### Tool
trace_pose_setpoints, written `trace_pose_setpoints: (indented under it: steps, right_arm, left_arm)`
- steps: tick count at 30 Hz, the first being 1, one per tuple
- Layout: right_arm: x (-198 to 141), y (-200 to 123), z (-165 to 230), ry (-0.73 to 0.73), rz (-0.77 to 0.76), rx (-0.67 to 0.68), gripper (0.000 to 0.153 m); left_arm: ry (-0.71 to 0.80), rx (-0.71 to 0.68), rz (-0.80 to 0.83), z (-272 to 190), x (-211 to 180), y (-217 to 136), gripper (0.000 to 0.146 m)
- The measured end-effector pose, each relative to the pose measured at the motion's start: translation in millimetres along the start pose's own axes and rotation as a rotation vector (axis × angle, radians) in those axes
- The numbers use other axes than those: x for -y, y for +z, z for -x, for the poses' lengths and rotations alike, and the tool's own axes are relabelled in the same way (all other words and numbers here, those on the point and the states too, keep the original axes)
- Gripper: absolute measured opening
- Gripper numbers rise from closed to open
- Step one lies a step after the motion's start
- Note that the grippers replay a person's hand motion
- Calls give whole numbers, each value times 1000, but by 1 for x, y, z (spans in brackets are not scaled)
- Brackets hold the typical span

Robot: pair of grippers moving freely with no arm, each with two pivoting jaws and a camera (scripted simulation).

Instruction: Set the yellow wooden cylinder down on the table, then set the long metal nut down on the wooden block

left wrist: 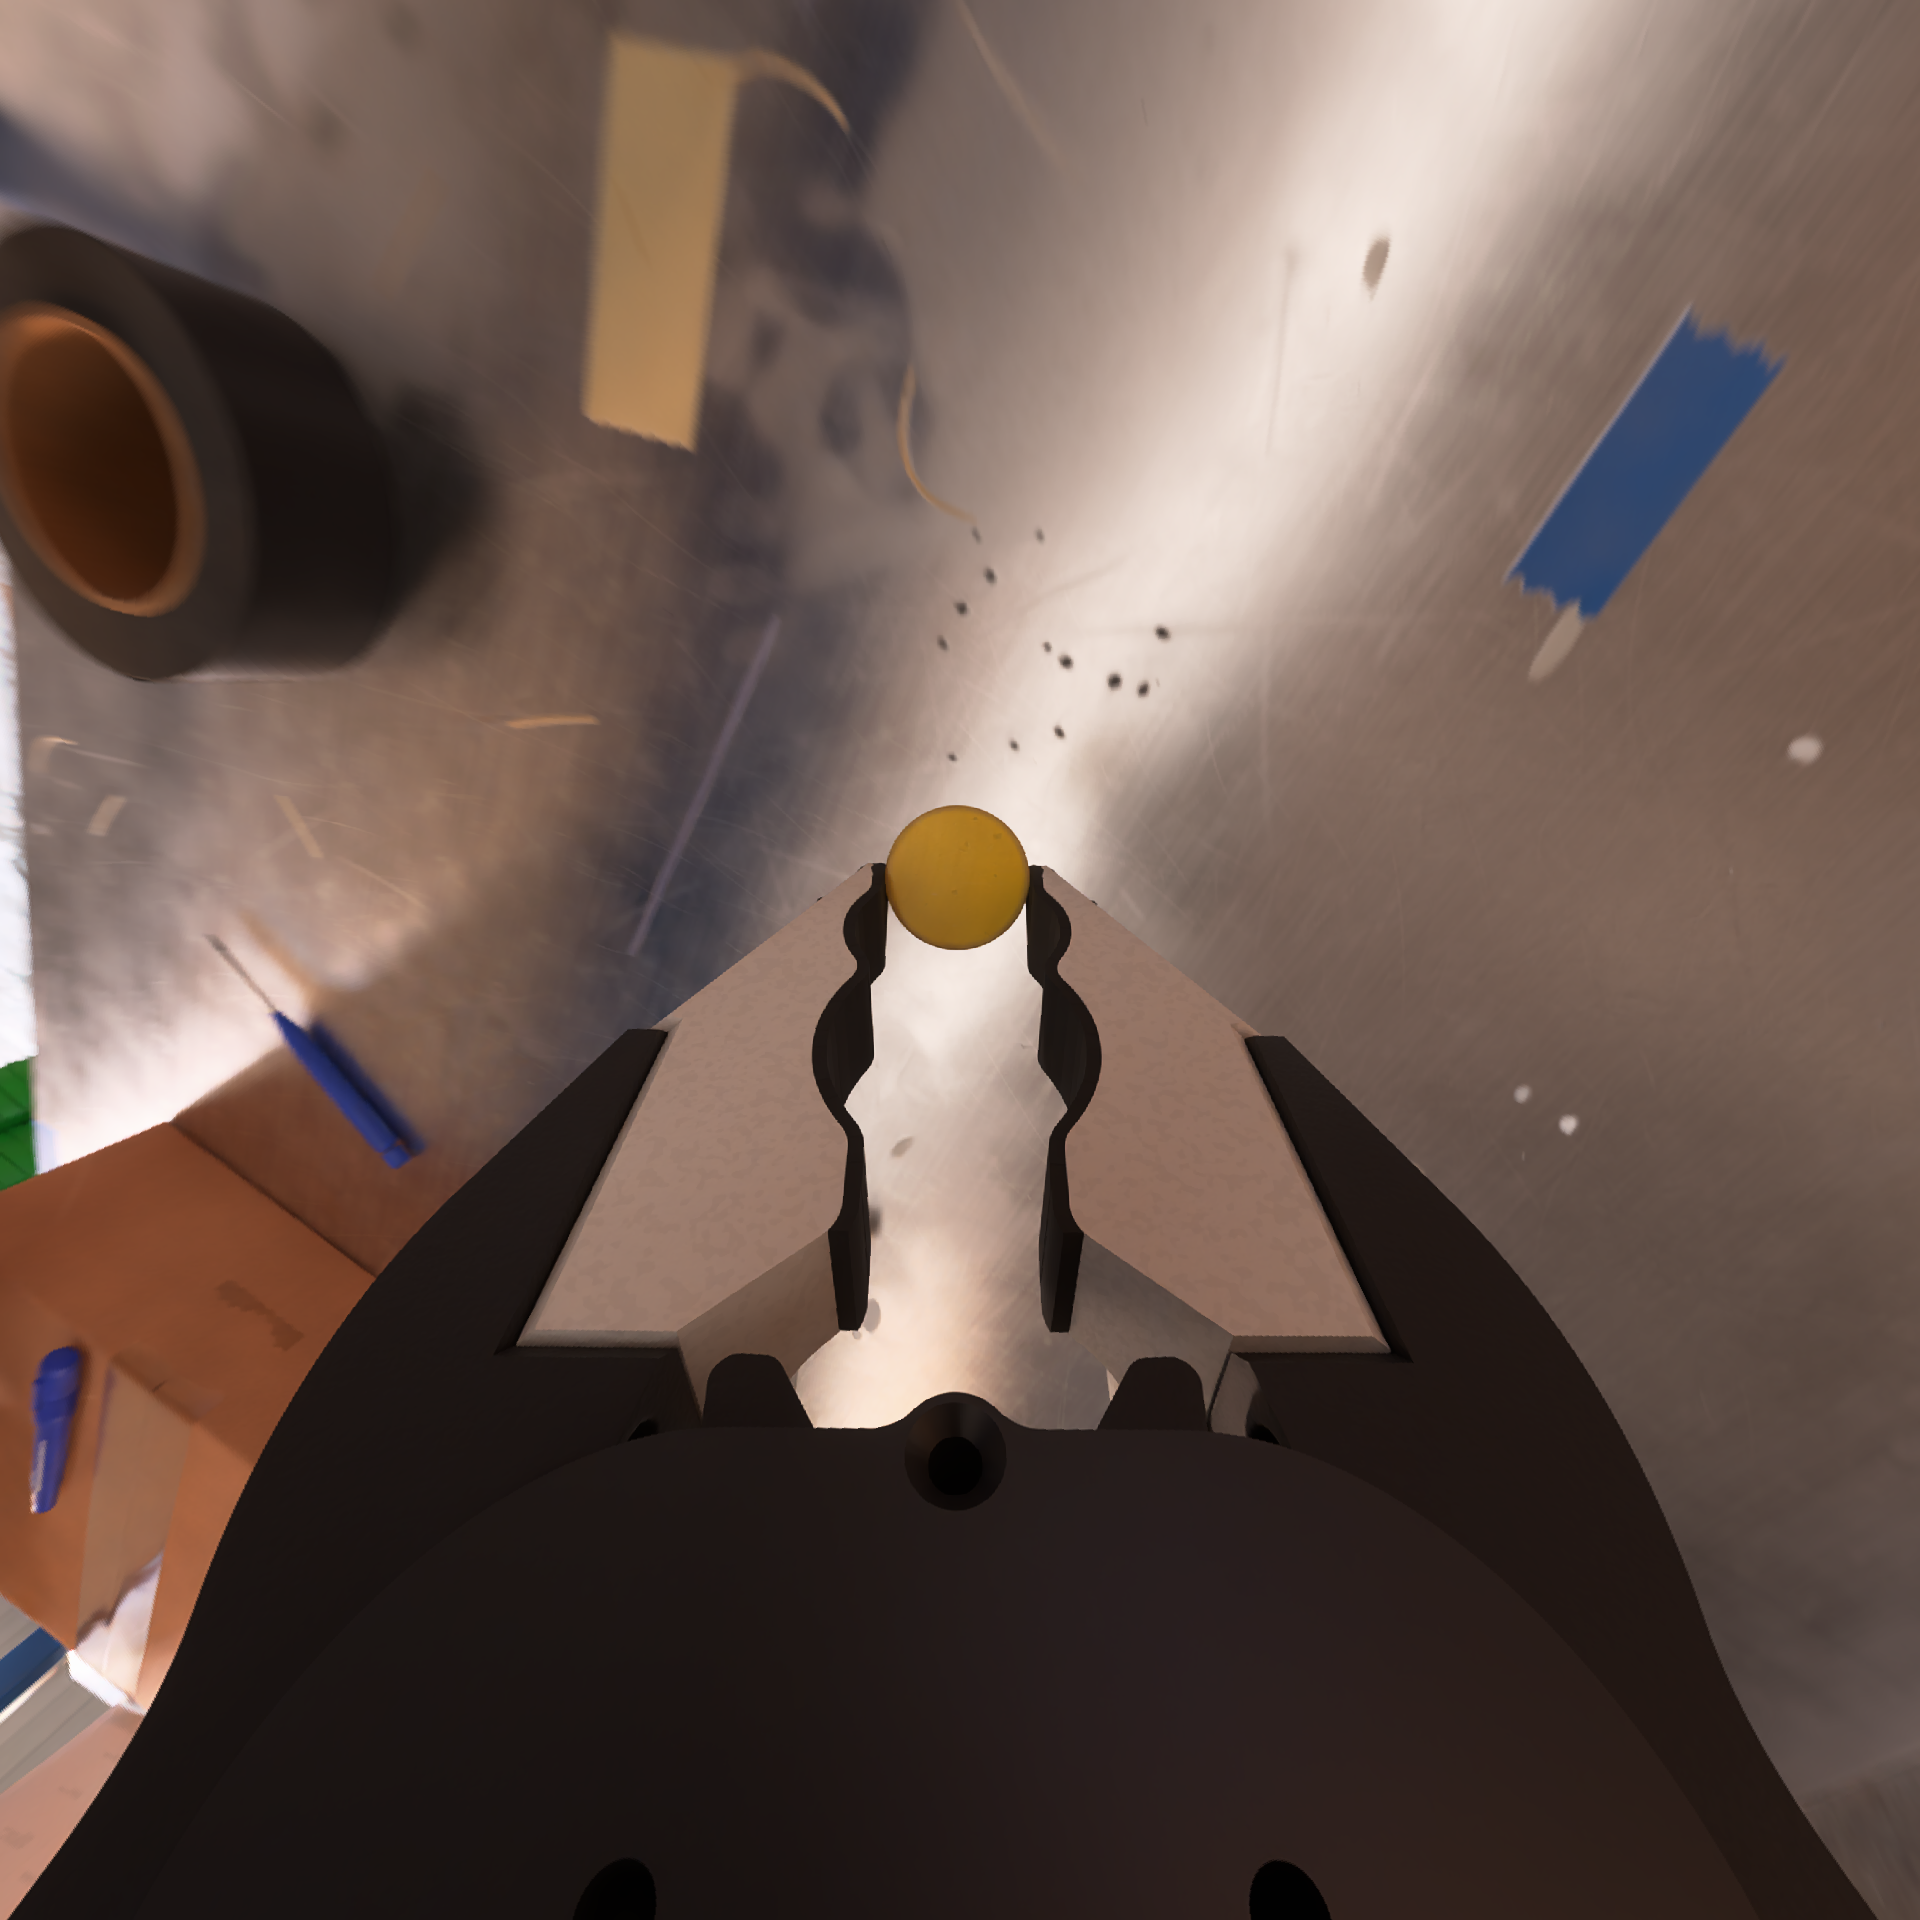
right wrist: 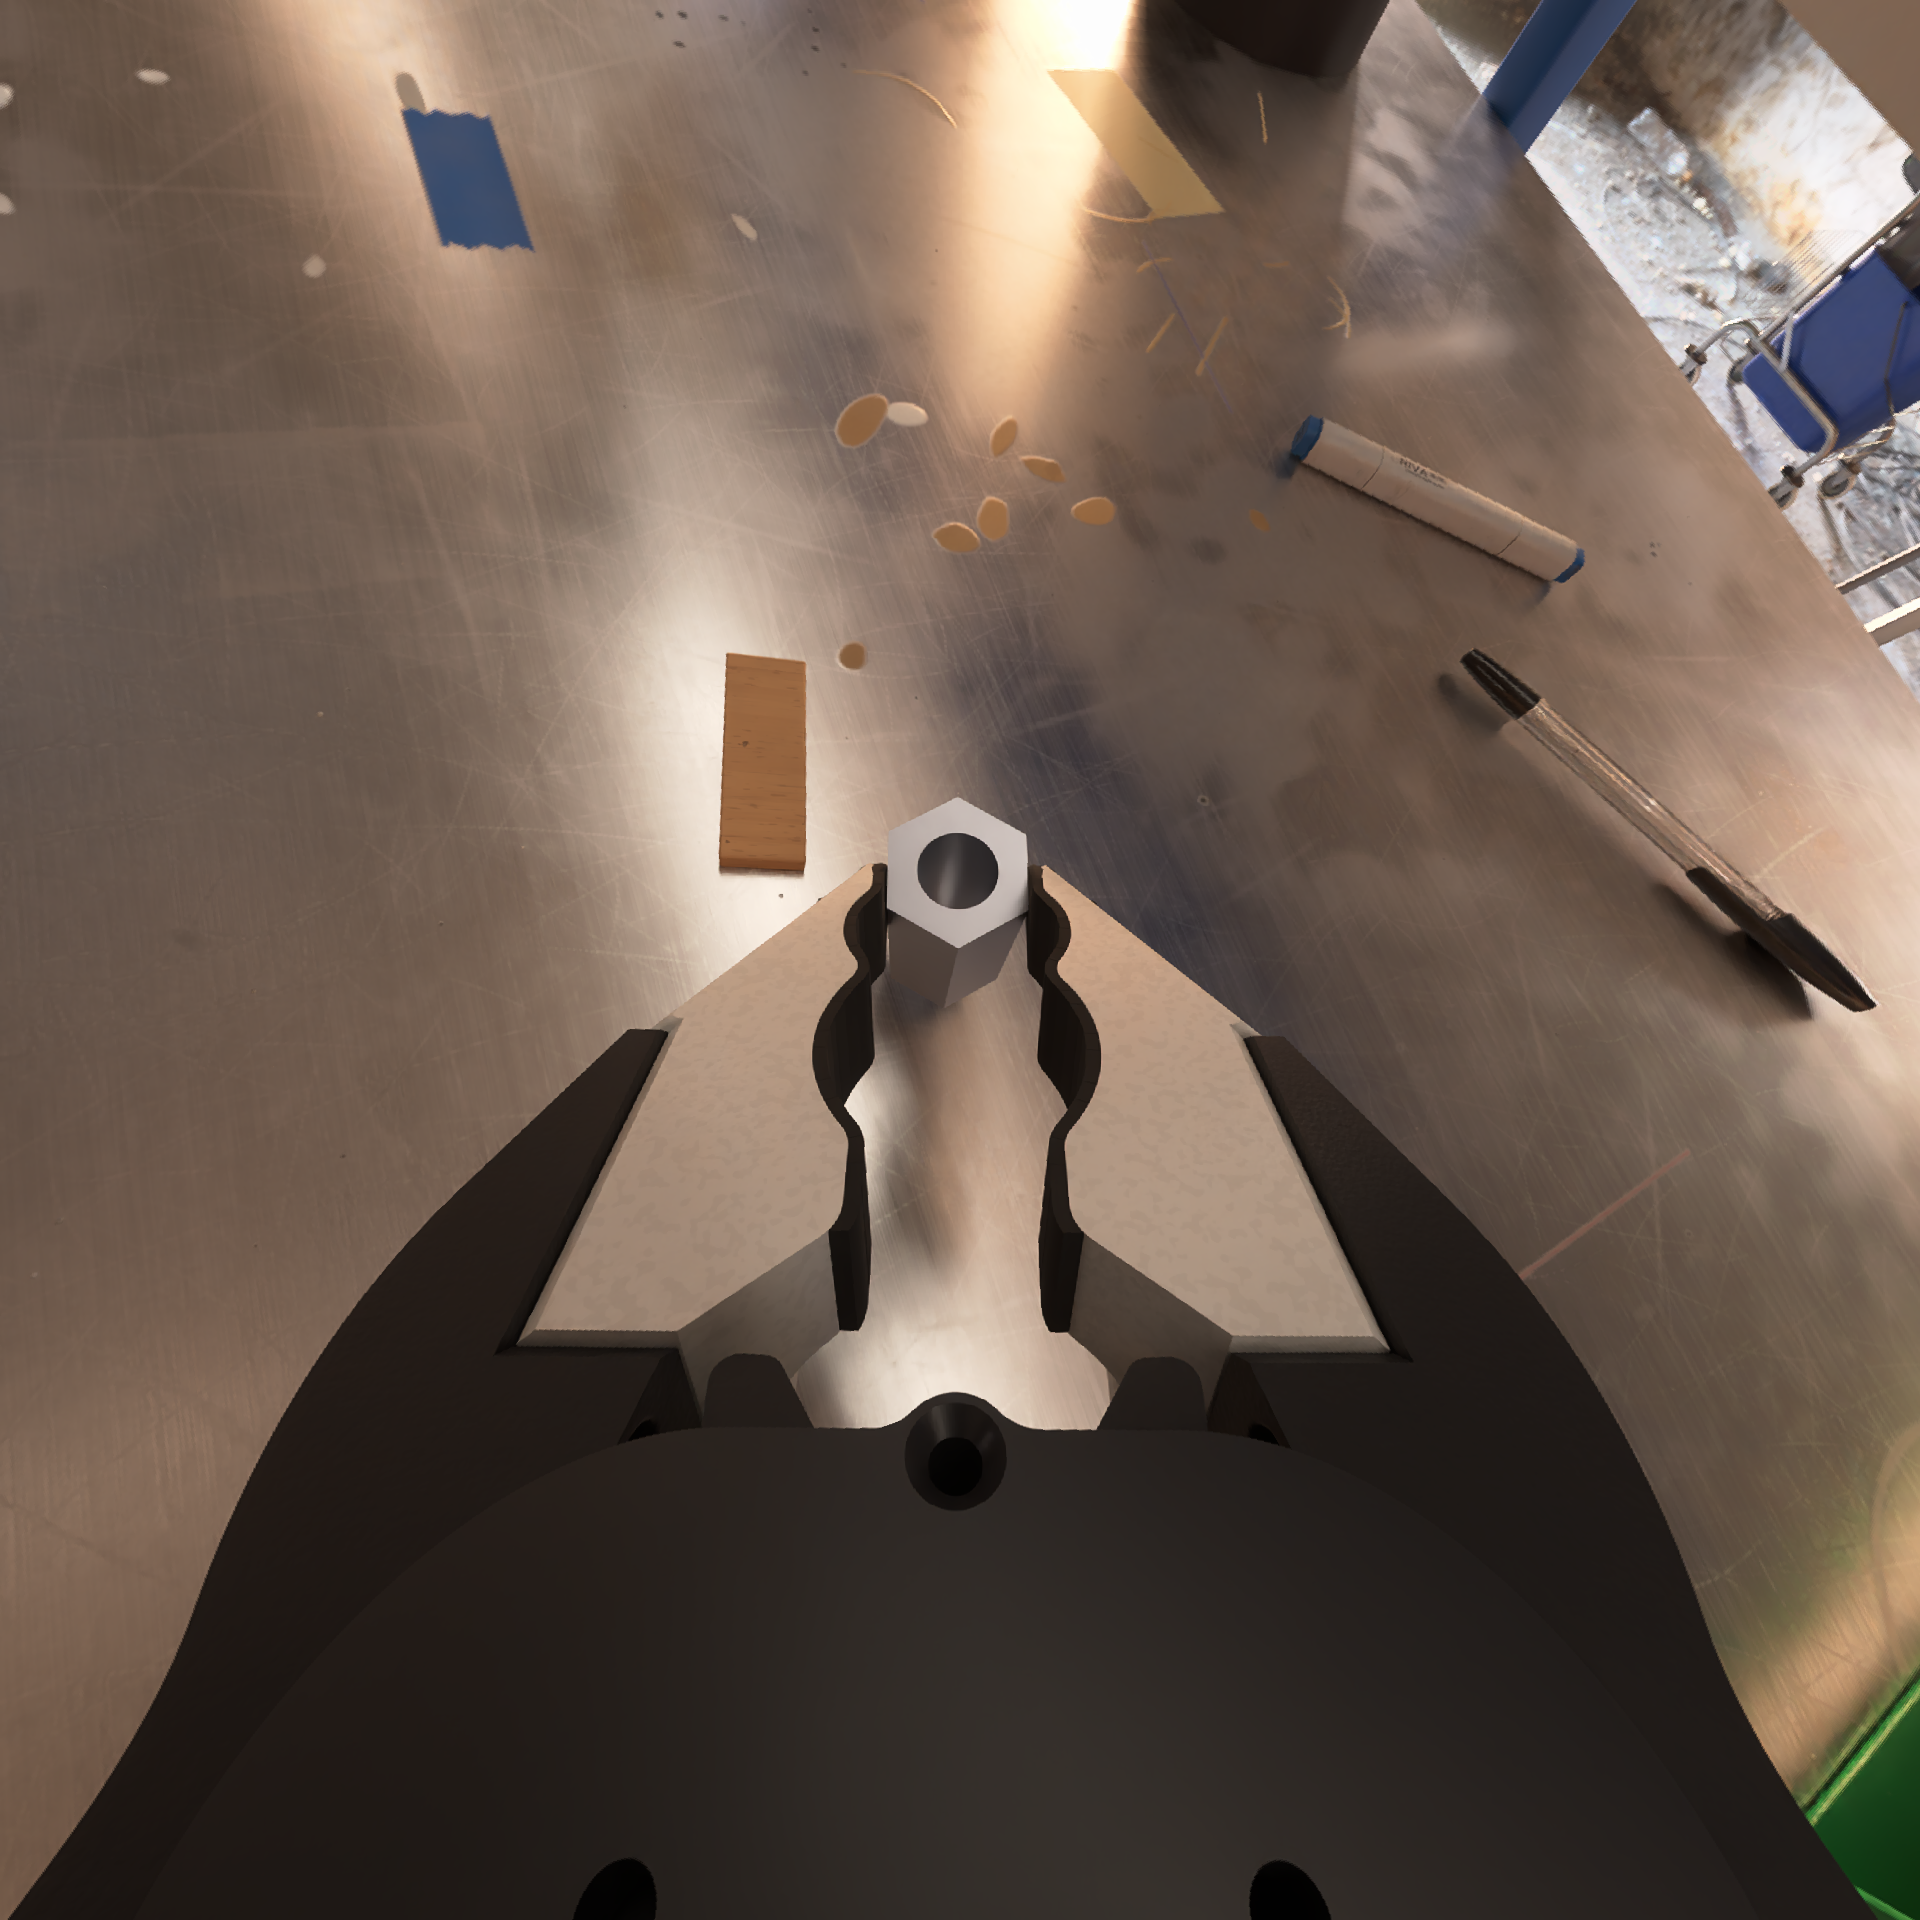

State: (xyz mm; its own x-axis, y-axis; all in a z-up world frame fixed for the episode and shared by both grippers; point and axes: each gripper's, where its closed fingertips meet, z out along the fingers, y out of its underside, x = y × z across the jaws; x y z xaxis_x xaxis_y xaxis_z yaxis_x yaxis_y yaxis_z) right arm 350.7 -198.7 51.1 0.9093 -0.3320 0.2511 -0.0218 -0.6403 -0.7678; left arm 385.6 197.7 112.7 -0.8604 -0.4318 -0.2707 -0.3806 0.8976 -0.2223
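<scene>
My left gripper (left wrist: 957, 883) is shut on the yellow wooden cylinder (left wrist: 957, 878), seen end-on between the fingertips, held above the scratched metal table (left wrist: 1351, 935). My right gripper (right wrist: 957, 883) is shut on the long metal nut (right wrist: 951, 894), a silver hexagonal nut with its bore facing me, held above the table (right wrist: 312, 727). The wooden block (right wrist: 764, 762), a flat brown rectangle, lies on the table just left of and beyond the nut.
In the left wrist view: a black tape roll (left wrist: 156, 447), a pale yellow strip (left wrist: 655, 239), blue tape (left wrist: 1652, 468), a blue tool (left wrist: 343, 1081), a cardboard box (left wrist: 156, 1351). In the right wrist view: blue tape (right wrist: 465, 179), a marker (right wrist: 1439, 497), a black pen (right wrist: 1662, 826), wood chips (right wrist: 987, 488), the table's right edge (right wrist: 1714, 364).
</scene>
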Motion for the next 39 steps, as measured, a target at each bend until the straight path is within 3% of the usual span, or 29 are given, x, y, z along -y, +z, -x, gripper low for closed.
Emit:
trace_pose_setpoints:
  steps: [6, 13, 22, 26, 32, 39]
  right_arm:
    - [-3, 3, 1, -1, 17, 12, 26]
    - [0, -1, 1, -13, -4, 9, 26]
    - [5, -8, 1, -27, -33, -7, 26]
    - [8, -10, 3, -39, -45, -10, 26]
    - [13, -11, 7, -55, -59, -10, 26]
    - [17, -12, 11, -72, -71, -3, 26]
  left_arm:
    - [35, -231, 240, -20, -37, 46, 26]
    - [44, -263, 418, -27, -67, 77, 26]
    - [50, -233, 415, -22, -67, 73, 26]
    - [34, -152, 306, -15, -48, 47, 26]
    - [137, -93, -121, -62, 39, -9, 26]
    - [211, -270, -388, -160, 137, 9, 26]
